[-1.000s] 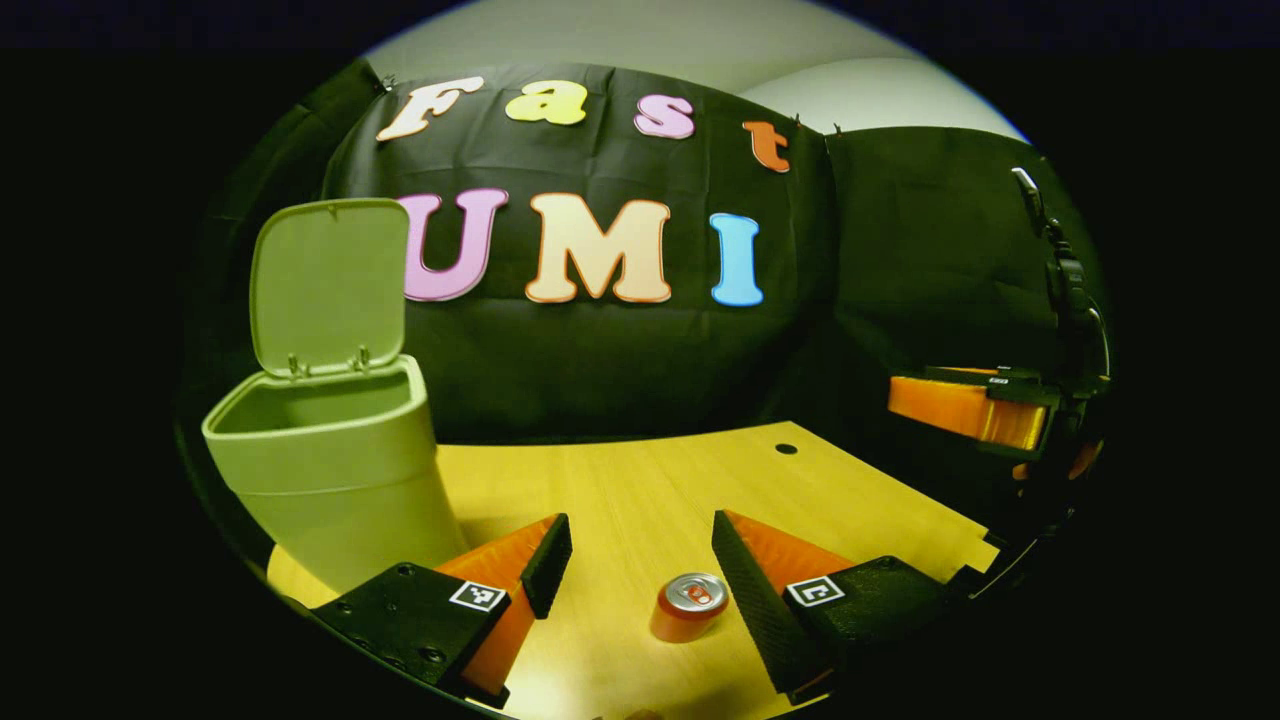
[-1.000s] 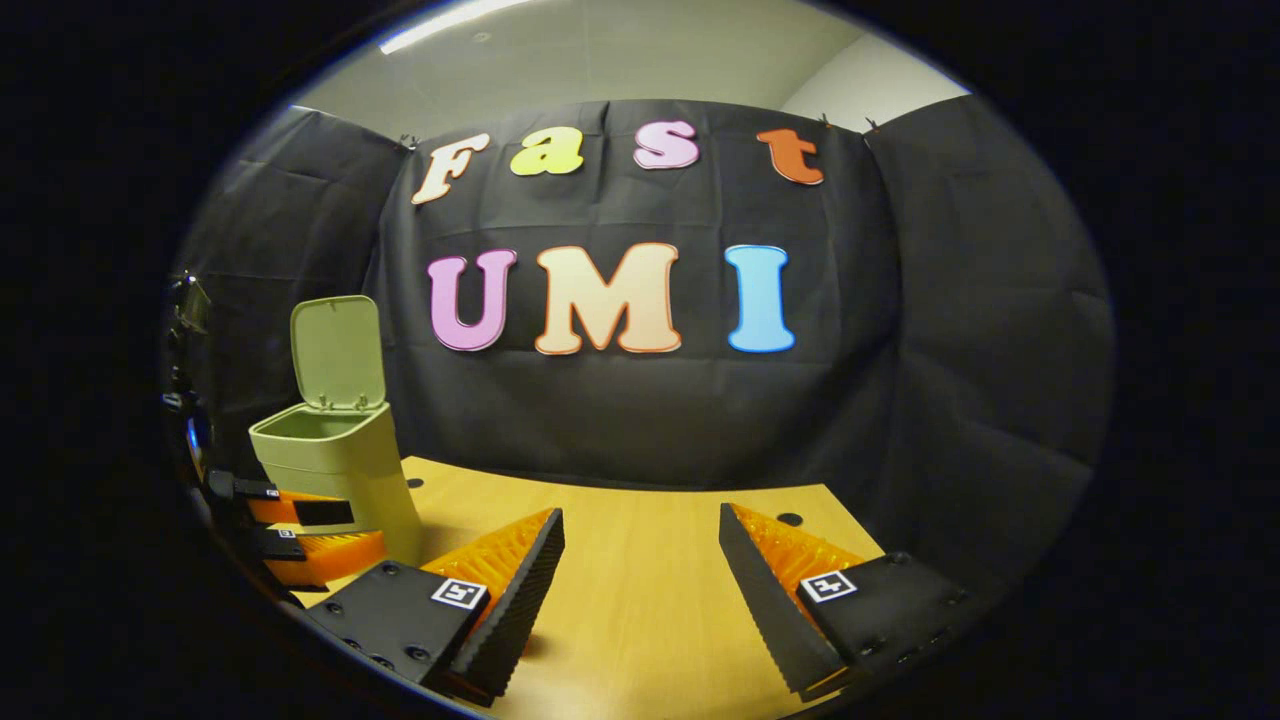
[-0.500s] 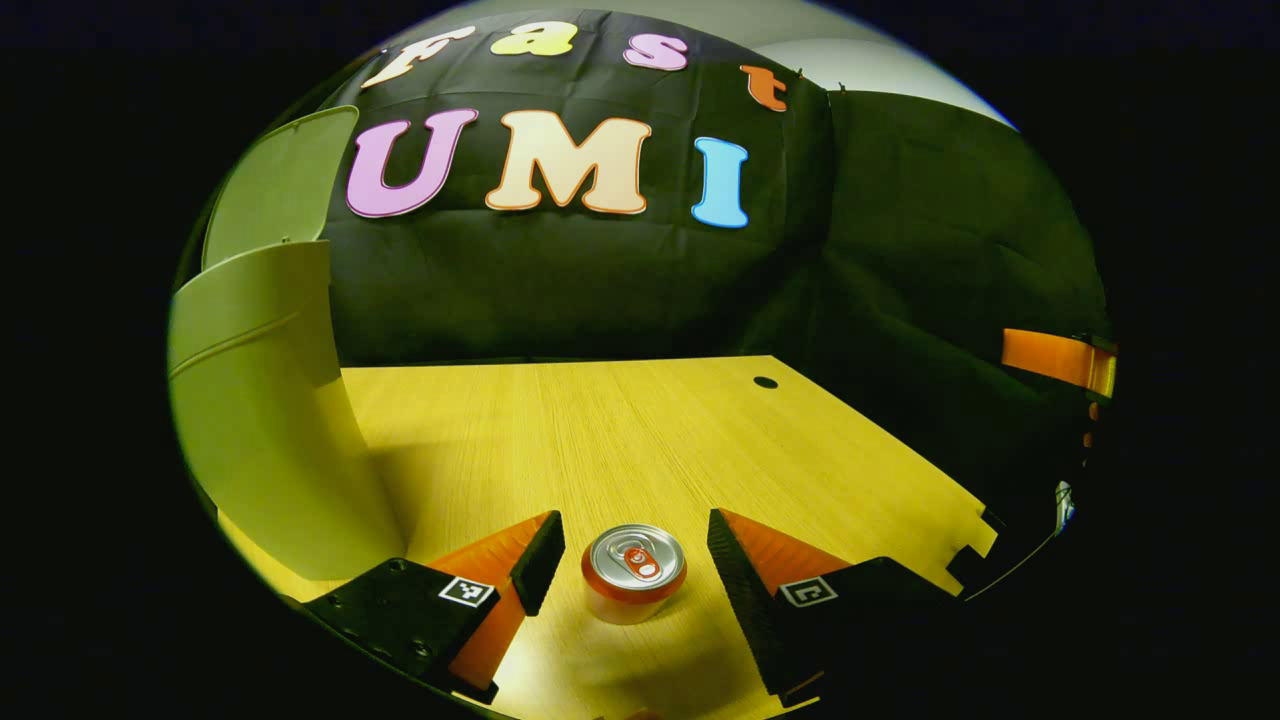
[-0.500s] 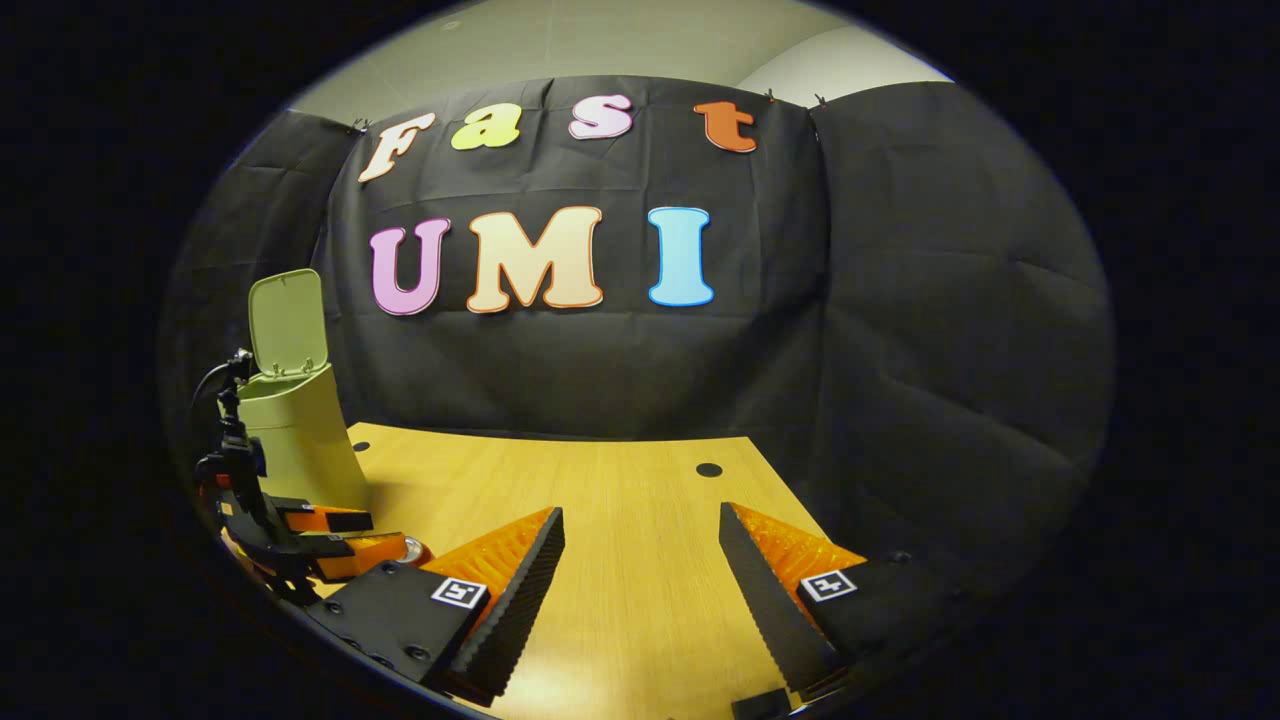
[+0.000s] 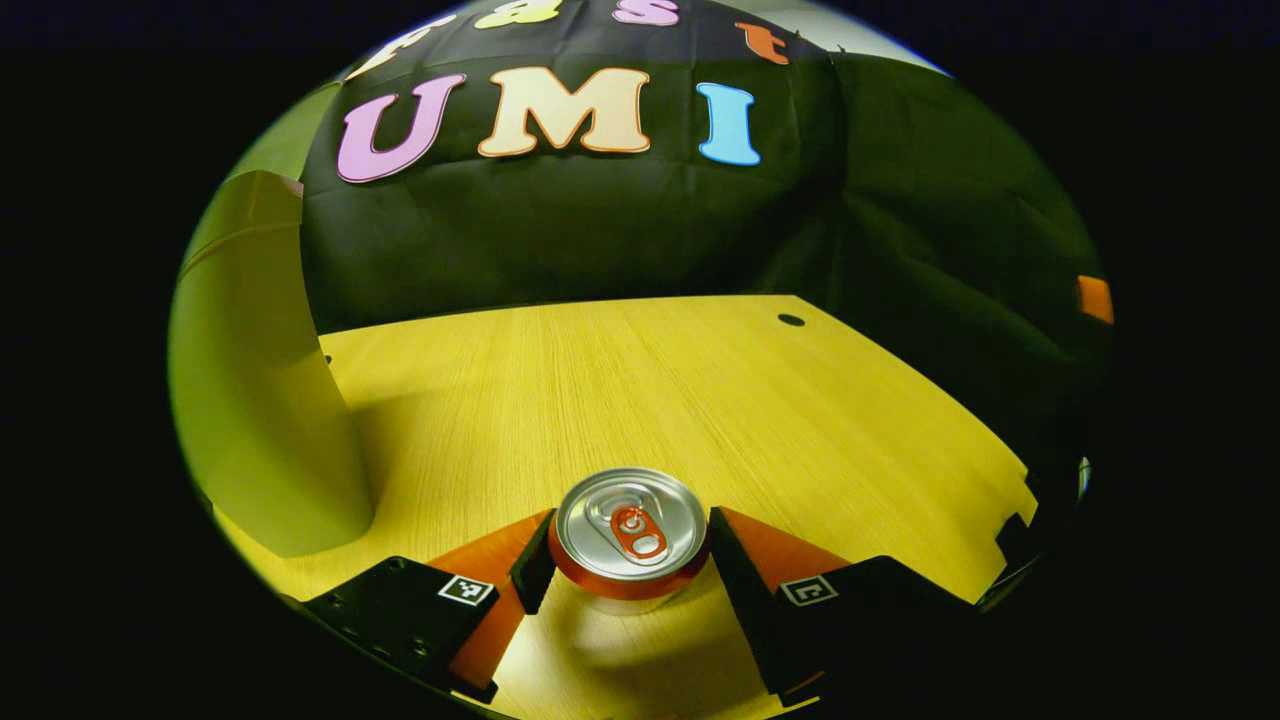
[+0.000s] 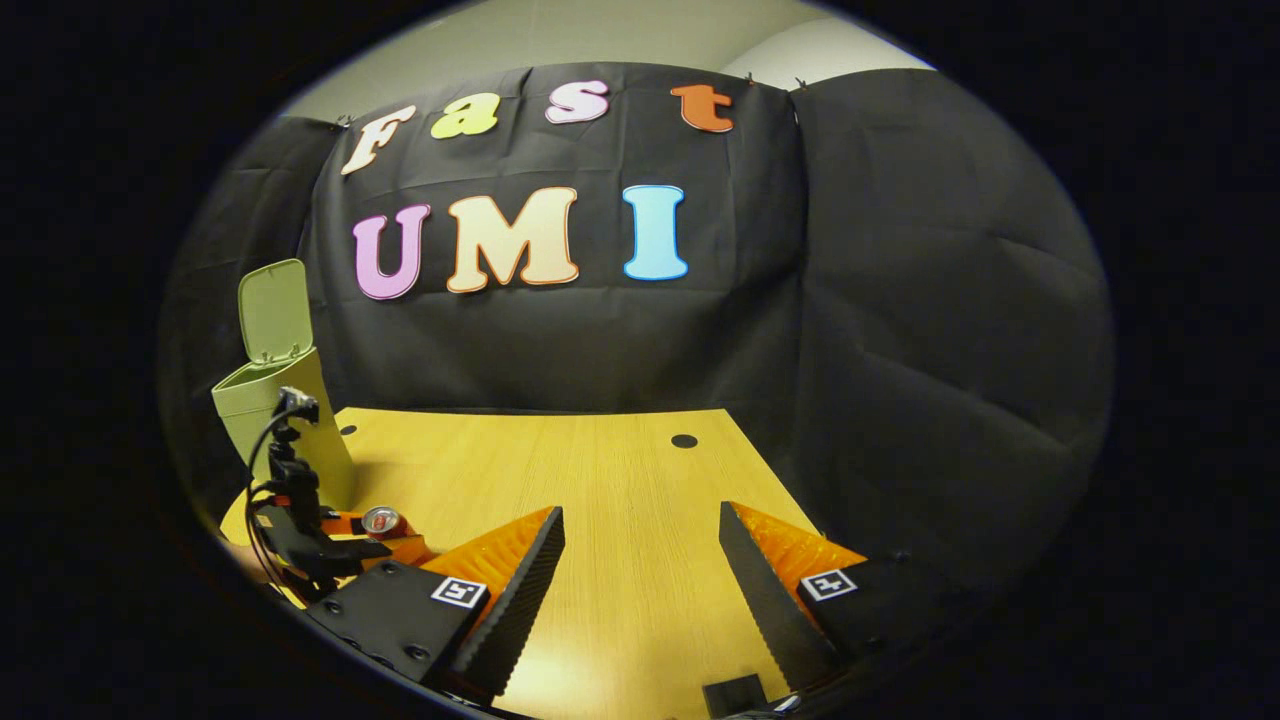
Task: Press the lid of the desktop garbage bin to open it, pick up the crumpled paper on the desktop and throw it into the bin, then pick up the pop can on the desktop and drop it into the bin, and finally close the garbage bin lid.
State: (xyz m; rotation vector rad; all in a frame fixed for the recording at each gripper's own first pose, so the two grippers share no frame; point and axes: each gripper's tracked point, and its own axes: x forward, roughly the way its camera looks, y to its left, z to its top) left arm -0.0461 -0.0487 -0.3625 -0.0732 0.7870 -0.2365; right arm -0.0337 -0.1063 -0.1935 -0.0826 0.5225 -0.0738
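Note:
An orange pop can (image 5: 630,530) with a silver top stands upright on the wooden table (image 5: 700,400). My left gripper (image 5: 628,558) is open, low over the table, with one finger on each side of the can. The green bin (image 5: 260,380) stands close on the left, its lid (image 6: 275,310) raised upright. In the right gripper view the bin (image 6: 290,430) is far left, with the left gripper (image 6: 350,535) and the can (image 6: 382,520) just in front of it. My right gripper (image 6: 640,590) hangs open over bare table, nothing between its fingers.
A small round hole (image 5: 791,320) marks the far part of the table. The table's right edge (image 5: 1010,500) has notches cut in it. Black cloth closes the booth behind and to the right. An orange bit of the right gripper (image 5: 1095,298) shows far right.
My left gripper has come down and forward, so the can now stands between its fingers instead of ahead of them. The right gripper has drawn back from the bin.

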